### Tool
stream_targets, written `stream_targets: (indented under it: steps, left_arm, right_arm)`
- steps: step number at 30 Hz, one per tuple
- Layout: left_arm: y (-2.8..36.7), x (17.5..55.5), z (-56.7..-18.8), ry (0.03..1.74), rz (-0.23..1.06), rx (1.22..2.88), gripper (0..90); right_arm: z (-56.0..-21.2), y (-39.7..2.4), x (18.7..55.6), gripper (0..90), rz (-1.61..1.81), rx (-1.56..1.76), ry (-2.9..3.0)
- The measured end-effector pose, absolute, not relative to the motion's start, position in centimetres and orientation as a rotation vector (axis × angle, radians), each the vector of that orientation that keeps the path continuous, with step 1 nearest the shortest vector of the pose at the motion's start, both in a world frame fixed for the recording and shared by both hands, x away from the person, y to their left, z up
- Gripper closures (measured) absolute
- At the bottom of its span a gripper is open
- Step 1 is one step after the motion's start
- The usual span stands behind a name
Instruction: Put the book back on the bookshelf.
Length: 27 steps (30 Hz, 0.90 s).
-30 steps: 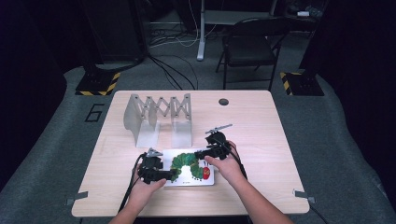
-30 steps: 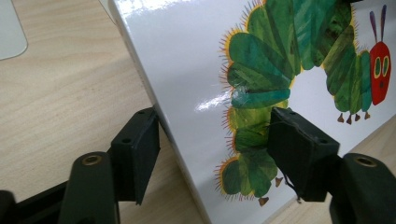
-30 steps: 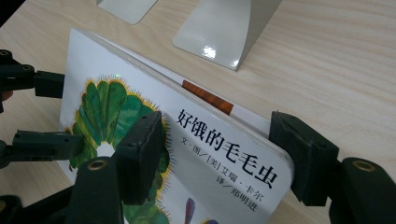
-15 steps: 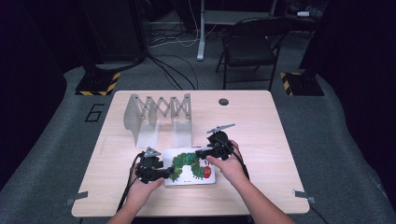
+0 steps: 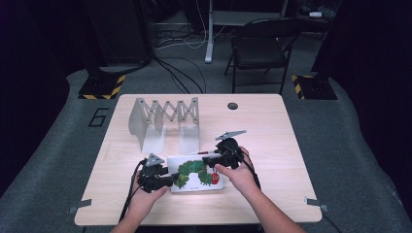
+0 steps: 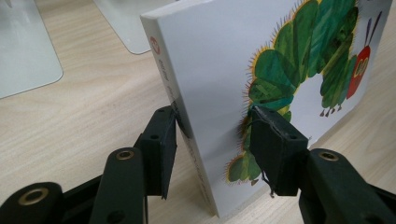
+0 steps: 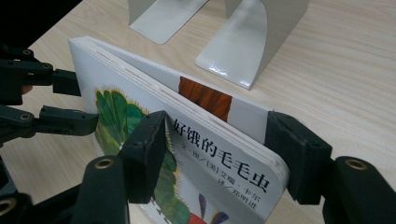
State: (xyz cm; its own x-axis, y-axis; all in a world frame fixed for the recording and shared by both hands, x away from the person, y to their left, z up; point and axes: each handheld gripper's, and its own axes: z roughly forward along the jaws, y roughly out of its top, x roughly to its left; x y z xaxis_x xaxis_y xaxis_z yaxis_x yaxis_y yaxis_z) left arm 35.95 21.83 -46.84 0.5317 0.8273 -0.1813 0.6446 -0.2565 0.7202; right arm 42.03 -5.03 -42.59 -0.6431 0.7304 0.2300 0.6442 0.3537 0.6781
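While both hands worked low in the centre of the high view, a white board book [image 5: 197, 174] with a green caterpillar on its cover lay on the wooden desk [image 5: 272, 126] between the two claws. The left claw [image 5: 167, 179] met the book's left end, and the right claw [image 5: 210, 161] met its upper right edge.

Seen from the left gripper view, the left claw [image 6: 212, 140] was set narrow around the book [image 6: 219, 70] at the spine end. One pad [image 6: 161, 149] touched the spine side and the other pad [image 6: 273, 156] pressed the cover over the caterpillar's tail. The book stood tilted up from the desk [image 6: 79, 121] in that view.

Seen from the right gripper view, the right claw [image 7: 219, 154] straddled the book [image 7: 187, 140] at its page edge, one pad [image 7: 147, 151] on the cover, the other pad [image 7: 294, 154] at the back. Whether it truly gripped I cannot tell. The left claw [image 7: 70, 102] showed at the left edge of that frame, holding the far end.

A folding metal book rack [image 5: 165, 116] stood above the book in the high view, near but apart. A dark round grommet [image 5: 232, 105] sat in the desk towards the top, and a black folding chair [image 5: 260, 46] stood on the floor beyond.
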Motion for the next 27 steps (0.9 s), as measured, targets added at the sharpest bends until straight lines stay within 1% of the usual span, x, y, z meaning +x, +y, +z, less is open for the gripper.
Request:
stream_targets:
  steps: [6,13,20,25,27]
  left_arm:
    - [22.5,36.1,-46.9,1.164,0.255,1.994,56.4]
    - [22.5,35.7,-46.5,1.156,0.277,2.01,58.0]
    - [22.4,35.6,-45.5,1.138,0.352,2.018,60.1]
    - [22.3,35.4,-45.1,1.117,0.429,2.038,60.3]
    - [22.4,35.2,-45.3,1.11,0.429,2.049,60.3]
  right_arm:
    - [-42.6,-5.1,42.1,38.7,1.186,1.265,2.489]
    - [-42.6,-5.1,42.0,37.0,1.195,1.223,2.486]
    - [-42.3,-4.9,41.8,31.8,1.209,1.219,2.464]
    - [-42.1,-4.6,41.6,31.0,1.209,1.222,2.472]
    - [-42.1,-4.6,41.4,31.2,1.212,1.214,2.479]
